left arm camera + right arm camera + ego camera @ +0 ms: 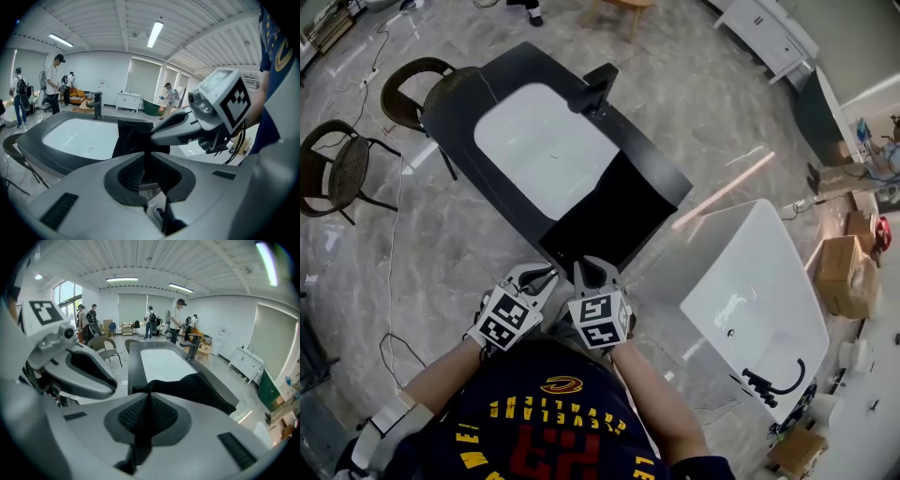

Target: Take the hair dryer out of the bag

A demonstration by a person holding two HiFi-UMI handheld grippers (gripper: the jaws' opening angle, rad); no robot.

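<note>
2 side-by-side spots on the near edge of the bag (609, 211) are clamped by left gripper (547, 277) and right gripper (587, 269); its length is laid away from both.

Black bag (609, 211). Bathtub (455, 108): black outside, white inside. Left gripper (549, 276) and right gripper (585, 267): pale grey, each carrying 1 cube of black-and-white square markers. Floor (694, 84): grey, marbled. Shirt (553, 431): navy, yellow and red print.

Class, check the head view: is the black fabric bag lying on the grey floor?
No, the black fabric bag lies draped over the near end of the black-rimmed white bathtub.
</note>
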